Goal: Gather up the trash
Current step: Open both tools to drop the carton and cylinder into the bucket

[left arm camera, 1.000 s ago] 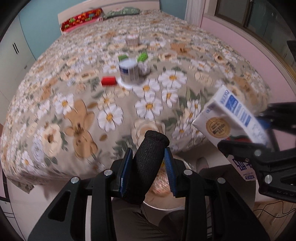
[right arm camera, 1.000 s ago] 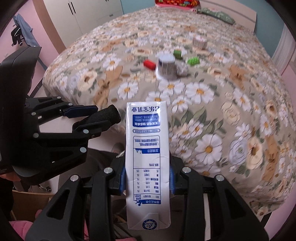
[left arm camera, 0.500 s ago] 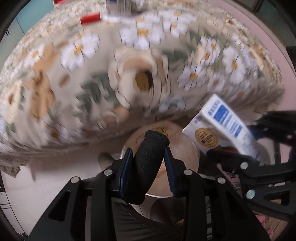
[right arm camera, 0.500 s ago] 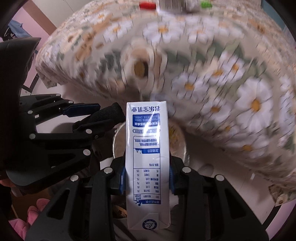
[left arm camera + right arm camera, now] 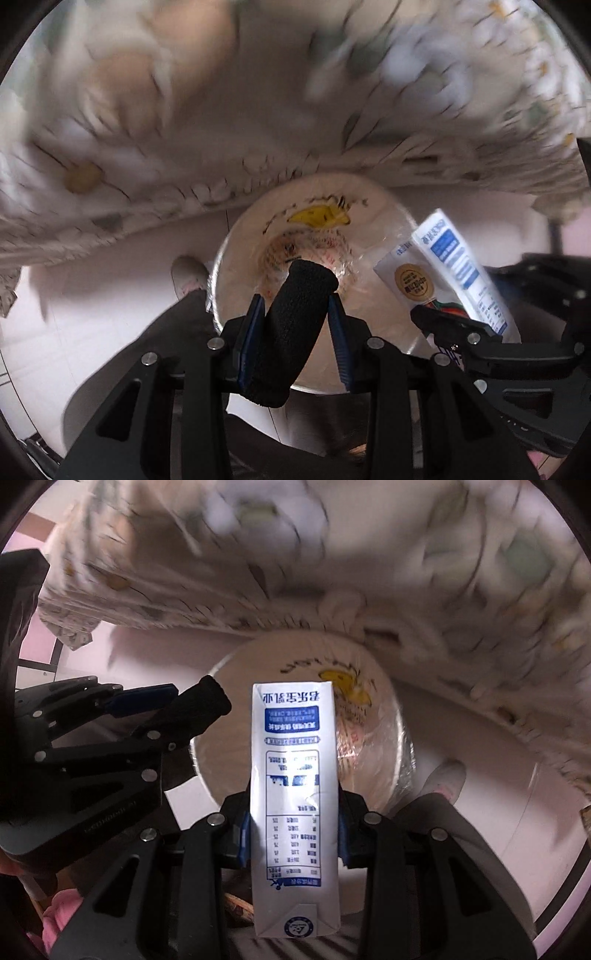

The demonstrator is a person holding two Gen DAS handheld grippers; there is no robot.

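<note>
1. So, left tongs [image 5: 295, 314] are pinching a black foam tube [image 5: 291, 325], right over the bin [image 5: 236, 258].
2. Right tongs [image 5: 293, 819] are clamped on a white and blue milk carton [image 5: 293, 775], hanging above that same bin.
3. Flowery bedspread [image 5: 184, 110] hangs behind, all blurry.

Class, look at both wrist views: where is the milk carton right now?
The milk carton is clamped in the right gripper, above the open bin beside the bed's edge; the left wrist view shows it right of the black foam tube.
</note>
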